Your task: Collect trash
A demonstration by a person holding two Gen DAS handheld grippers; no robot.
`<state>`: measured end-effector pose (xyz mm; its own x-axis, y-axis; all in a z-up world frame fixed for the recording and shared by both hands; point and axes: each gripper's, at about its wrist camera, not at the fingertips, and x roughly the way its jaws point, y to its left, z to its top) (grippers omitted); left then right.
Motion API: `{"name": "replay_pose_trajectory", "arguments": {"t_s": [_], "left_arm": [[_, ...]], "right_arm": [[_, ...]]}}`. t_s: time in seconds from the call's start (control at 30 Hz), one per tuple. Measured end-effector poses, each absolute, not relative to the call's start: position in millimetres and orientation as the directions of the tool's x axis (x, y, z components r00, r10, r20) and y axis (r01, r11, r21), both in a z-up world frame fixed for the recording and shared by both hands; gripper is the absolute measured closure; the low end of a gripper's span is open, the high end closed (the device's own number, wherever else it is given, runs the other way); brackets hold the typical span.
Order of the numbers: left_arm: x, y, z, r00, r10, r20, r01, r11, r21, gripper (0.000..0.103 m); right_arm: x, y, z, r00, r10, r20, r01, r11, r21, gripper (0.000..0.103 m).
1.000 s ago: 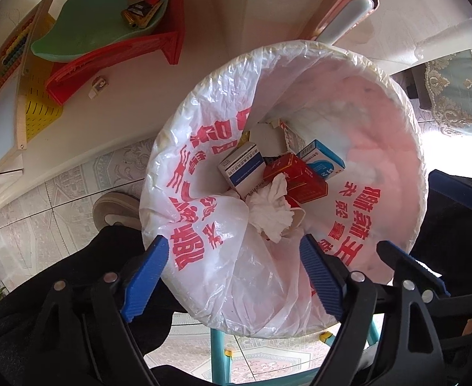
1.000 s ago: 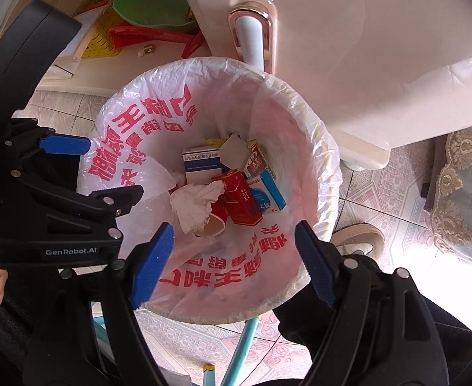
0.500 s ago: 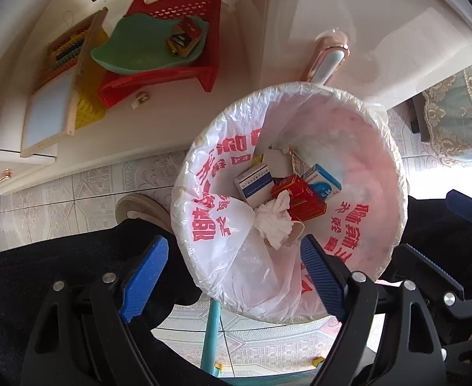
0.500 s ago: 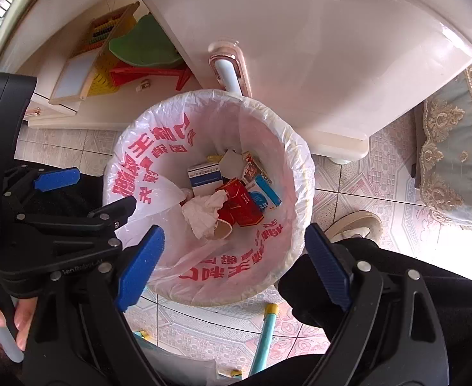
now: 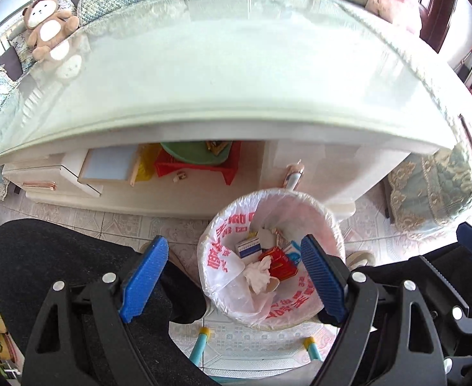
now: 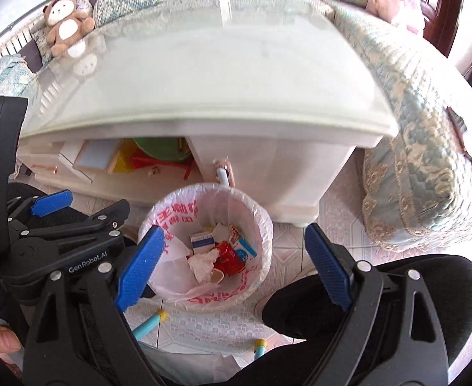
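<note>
Your left hand-held gripper (image 5: 234,278) is spread wide, empty, above the lined bin (image 5: 327,222). Trash sits in the bin: crumpled tissue (image 5: 258,273), red box (image 5: 281,262). Your right hand-held gripper (image 6: 234,268) has just been opening, nothing between its jaws. Bin sits below the tabletop (image 5: 236,74) edge.

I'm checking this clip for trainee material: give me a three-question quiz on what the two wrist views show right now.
1. True or false: the left gripper holds a tissue.
2. What lines the trash bin? A) bare plastic B) a white bag with red print C) newspaper
3. What toy sits beyond the far edge of the glass table?

Key: 1 false, both it and the right gripper are open and empty; 2 B; 3 a plush bear.
</note>
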<state>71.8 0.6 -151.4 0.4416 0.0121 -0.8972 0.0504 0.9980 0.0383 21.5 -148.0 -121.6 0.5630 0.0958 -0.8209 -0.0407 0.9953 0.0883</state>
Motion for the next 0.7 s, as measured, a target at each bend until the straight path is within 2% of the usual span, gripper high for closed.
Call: {"name": "replay_pose_trajectory", "arguments": {"t_s": [0.23, 0.43, 0.7], "left_arm": [[44, 0, -50, 0.659, 0.009, -0.752, -0.007, 1.0, 0.006, 0.01], [16, -2, 17, 0.782, 0.027, -0.622, -0.03, 1.0, 0.006, 0.007], [-17, -3, 64, 0.842, 0.058, -0.536, -0.06, 0.998, 0.013, 0.007]], "right_arm": [[-14, -146, -33, 0.773, 0.051, -0.633, -0.034, 0.999, 0.039, 0.007], [-41, -150, 18, 0.866, 0.025, -0.499, -0.006, 0.999, 0.04, 0.006], [-69, -154, 49, 0.915, -0.007, -0.404, 0.025, 0.999, 0.04, 0.006]]}}
